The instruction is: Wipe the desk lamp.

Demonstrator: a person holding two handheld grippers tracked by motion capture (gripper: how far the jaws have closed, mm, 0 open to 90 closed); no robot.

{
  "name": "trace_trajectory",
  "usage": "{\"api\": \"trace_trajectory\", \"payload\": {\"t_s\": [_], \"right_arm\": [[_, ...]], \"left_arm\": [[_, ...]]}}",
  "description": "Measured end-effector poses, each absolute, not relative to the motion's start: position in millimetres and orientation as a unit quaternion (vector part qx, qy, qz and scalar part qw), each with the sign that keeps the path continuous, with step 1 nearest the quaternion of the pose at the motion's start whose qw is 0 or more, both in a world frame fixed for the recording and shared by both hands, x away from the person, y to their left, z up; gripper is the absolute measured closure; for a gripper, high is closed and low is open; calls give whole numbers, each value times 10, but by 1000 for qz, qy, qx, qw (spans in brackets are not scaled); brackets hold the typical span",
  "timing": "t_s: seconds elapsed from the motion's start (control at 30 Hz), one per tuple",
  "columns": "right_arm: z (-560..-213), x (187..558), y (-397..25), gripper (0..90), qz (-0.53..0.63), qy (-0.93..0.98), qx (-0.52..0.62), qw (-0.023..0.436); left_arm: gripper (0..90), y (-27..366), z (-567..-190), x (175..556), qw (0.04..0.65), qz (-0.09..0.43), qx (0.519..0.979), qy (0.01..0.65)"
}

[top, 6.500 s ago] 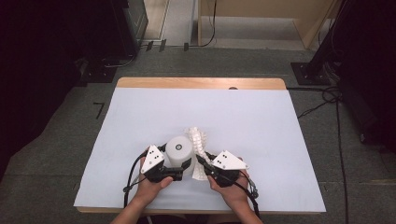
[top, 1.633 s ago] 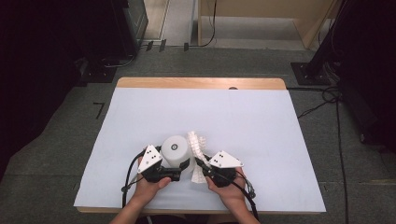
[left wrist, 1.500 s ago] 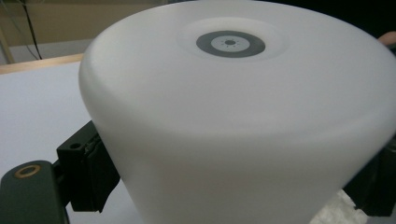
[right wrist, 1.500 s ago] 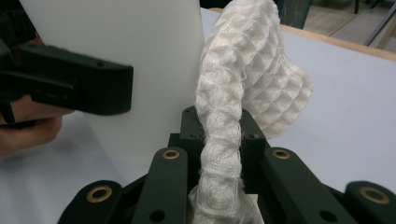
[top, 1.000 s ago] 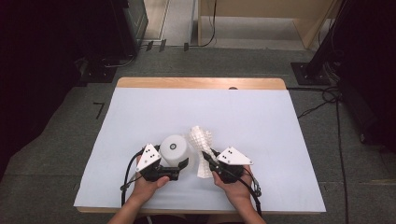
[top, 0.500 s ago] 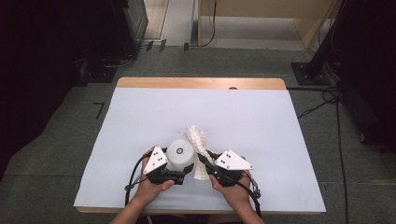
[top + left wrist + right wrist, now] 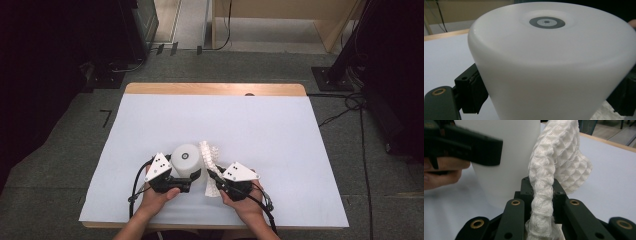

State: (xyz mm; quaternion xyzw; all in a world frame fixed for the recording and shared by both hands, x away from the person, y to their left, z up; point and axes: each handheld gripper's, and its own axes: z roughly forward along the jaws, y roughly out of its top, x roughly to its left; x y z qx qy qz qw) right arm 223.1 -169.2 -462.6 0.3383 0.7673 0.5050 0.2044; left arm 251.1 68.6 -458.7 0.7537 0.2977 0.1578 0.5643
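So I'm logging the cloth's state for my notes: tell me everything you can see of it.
The cloth is white with a waffle weave, soft-looking and bunched into a thick rope. The right tongs are shut on it near its lower part; above them it rises nearly upright and fans into a loose fold. It stands right beside the white cup, on that cup's right in the high view; actual contact can't be told. Its lower end hangs toward the table.

Lab or workshop, paper-covered table (image 7: 150, 115), floor cables (image 7: 350, 102), dark equipment stands (image 7: 332, 75)
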Motion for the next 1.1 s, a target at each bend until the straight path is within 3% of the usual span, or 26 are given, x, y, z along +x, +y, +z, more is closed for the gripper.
{"api": "trace_trajectory", "payload": {"t_s": [0.23, 0.5, 0.7, 1.1], "right_arm": [[-4480, 2199, -1779, 779, 527, 749, 333, 223], [-4569, 2279, -1868, 779, 513, 743, 364, 226], [-4618, 2321, -1908, 779, 508, 742, 378, 221], [-4647, 2337, -1922, 778, 504, 743, 382, 221]], "left_arm": [[85, 580, -4620, 2463, 548, 181, 766, 283], [84, 646, -4670, 2529, 522, 222, 768, 297], [84, 667, -4758, 2591, 505, 219, 779, 299], [25, 612, -4709, 2525, 502, 243, 752, 351]]}}
